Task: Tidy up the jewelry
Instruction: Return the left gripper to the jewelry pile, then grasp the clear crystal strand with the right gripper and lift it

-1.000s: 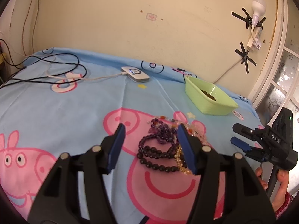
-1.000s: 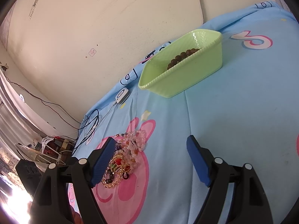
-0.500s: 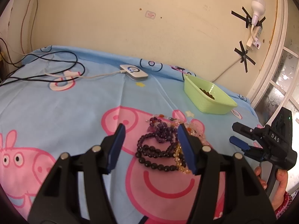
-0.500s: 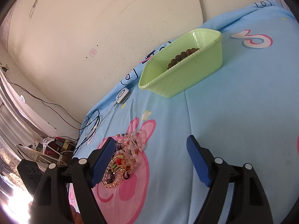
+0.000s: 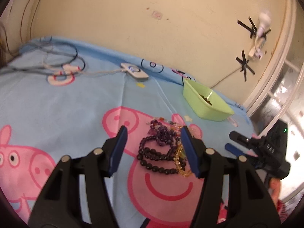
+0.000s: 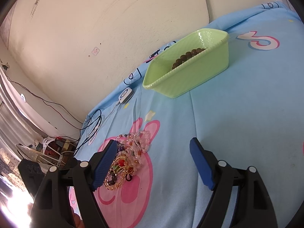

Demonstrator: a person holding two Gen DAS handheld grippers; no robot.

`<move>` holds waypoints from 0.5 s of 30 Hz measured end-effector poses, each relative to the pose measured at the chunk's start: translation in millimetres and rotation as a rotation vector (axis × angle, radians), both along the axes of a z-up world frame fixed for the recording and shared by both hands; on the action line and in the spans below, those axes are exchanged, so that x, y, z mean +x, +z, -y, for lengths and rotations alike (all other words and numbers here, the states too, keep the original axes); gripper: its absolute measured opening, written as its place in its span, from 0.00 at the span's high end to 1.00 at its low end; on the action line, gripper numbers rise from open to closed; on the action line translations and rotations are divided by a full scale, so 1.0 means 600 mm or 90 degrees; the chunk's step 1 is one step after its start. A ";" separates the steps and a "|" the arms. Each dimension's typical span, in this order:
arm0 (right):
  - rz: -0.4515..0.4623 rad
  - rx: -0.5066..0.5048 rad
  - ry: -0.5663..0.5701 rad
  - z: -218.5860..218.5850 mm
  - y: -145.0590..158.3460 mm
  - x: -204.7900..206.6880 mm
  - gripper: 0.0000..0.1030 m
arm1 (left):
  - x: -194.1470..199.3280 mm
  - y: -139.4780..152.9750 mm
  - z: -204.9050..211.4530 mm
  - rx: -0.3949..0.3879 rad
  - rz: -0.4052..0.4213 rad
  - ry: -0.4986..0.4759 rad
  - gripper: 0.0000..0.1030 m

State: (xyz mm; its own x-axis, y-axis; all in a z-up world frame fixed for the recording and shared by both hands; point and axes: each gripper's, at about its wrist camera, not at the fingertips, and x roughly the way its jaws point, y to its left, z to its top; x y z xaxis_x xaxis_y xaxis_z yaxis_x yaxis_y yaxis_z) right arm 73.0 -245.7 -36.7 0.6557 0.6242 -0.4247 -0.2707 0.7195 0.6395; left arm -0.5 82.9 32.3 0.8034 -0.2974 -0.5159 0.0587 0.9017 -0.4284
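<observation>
Both grippers are spread wide, nothing held. The left gripper (image 5: pixel 153 150) hovers right over the jewelry pile (image 5: pixel 163 148) on the bed sheet (image 5: pixel 57 98); the right gripper (image 6: pixel 153 163) sits beside it. The green bin (image 6: pixel 190 70) already has one bracelet (image 6: pixel 188 57) inside.

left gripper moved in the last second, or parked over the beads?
Yes. The left gripper has eased back and up: the green tray and white charger sit slightly higher and smaller in its view. Jaws open, dark bead bracelet between them.

Bracelets (image 5: pixel 161 148) before tray (image 5: pixel 207 104), on sheet (image 5: pixel 57 114)
</observation>
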 end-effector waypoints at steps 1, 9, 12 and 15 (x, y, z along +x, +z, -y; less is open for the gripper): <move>0.002 -0.002 0.003 -0.001 0.001 -0.001 0.44 | 0.003 -0.002 -0.008 -0.019 -0.008 -0.006 0.46; -0.001 -0.050 0.093 -0.048 0.006 0.005 0.77 | 0.028 0.003 -0.020 -0.008 -0.084 -0.086 0.46; 0.003 -0.116 0.131 -0.080 0.010 0.008 0.82 | 0.039 -0.005 -0.013 0.026 -0.110 -0.101 0.46; 0.006 -0.175 0.139 -0.102 0.014 0.022 0.82 | 0.052 -0.014 -0.013 0.032 -0.127 -0.107 0.46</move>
